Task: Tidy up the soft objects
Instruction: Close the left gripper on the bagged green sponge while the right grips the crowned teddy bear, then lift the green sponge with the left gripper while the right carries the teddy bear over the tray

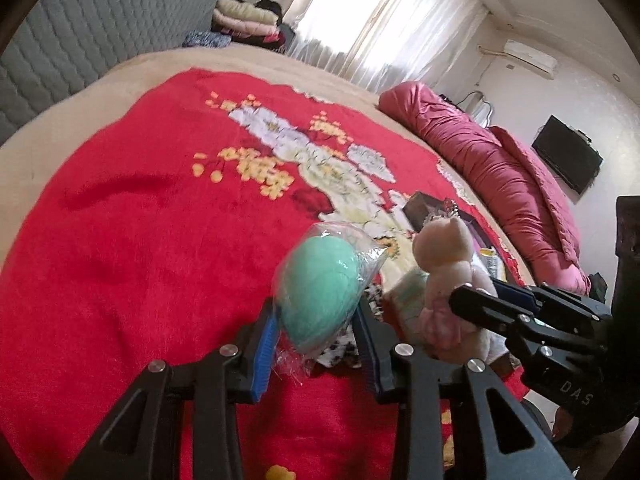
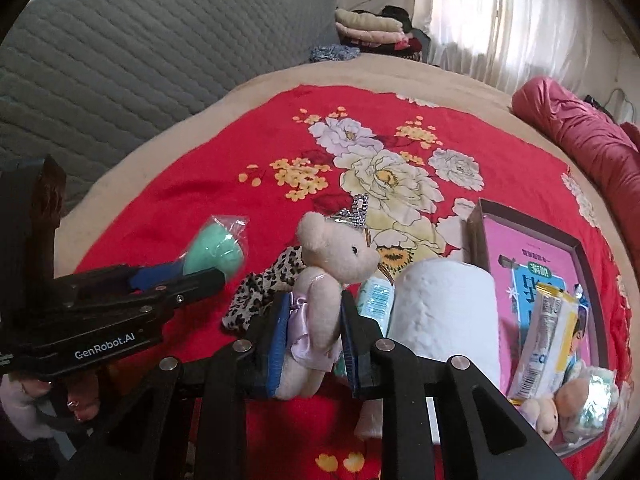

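Underneath everything lies a bed [image 1: 52, 148] with a beige cover, and over its middle a red blanket [image 1: 132, 240] printed with white and yellow flowers. A grey quilted headboard [image 2: 120, 64] rises along the far-left edge, and a folded stack of bedding [image 2: 372, 26] sits at the far corner by a bright curtained window [image 1: 384, 16]. A rolled crimson quilt [image 1: 504, 188] runs along the right edge of the bed; on the wall beyond it hang a dark television [image 1: 566, 154] and an air conditioner [image 1: 530, 56].

The left tongs [image 1: 316, 320] are closed on a mint-green soft ball in clear wrap [image 1: 320, 292], held just above the blanket near the bed's near edge. The right tongs [image 2: 314, 328] grip a pale pink teddy bear [image 2: 328, 272] around its body, upright, a small silver crown [image 2: 356, 212] on its head.

Beside the bear, toward the near-right part of the bed, stand a white paper roll [image 2: 444, 316], a leopard-print cloth [image 2: 264, 284] and an open box with a pink lining [image 2: 532, 248] holding packets and small plush toys.
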`<state>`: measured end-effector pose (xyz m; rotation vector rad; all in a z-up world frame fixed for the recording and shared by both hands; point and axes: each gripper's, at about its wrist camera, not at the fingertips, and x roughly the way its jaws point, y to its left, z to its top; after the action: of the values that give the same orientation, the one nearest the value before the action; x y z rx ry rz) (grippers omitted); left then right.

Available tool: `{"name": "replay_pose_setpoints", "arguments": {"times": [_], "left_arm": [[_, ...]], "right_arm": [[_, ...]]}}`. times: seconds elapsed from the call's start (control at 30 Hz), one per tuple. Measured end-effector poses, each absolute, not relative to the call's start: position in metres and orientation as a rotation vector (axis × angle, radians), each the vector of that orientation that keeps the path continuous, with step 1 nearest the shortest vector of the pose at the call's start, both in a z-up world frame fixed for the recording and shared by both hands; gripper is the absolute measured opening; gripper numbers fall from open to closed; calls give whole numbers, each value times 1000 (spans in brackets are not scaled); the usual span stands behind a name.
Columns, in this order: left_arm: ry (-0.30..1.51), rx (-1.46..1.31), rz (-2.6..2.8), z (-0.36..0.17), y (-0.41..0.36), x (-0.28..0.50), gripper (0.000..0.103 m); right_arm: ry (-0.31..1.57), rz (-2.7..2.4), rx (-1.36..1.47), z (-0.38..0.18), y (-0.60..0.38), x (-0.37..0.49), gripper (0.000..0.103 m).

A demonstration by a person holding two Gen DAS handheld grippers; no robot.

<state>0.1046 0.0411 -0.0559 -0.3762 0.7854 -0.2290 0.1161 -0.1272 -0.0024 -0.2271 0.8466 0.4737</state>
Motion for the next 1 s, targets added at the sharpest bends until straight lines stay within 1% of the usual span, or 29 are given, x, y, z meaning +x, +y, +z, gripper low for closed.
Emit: {"name": "replay_pose_setpoints", "arguments": {"times": [0.6, 1.0], "left_arm": [[776, -293, -200, -22, 1, 67, 37], [768, -212, -205, -12, -31, 50, 37]], "right_arm": [[767, 432, -166, 31, -171, 78, 25], [700, 401, -83, 54, -214, 53, 25]]}}
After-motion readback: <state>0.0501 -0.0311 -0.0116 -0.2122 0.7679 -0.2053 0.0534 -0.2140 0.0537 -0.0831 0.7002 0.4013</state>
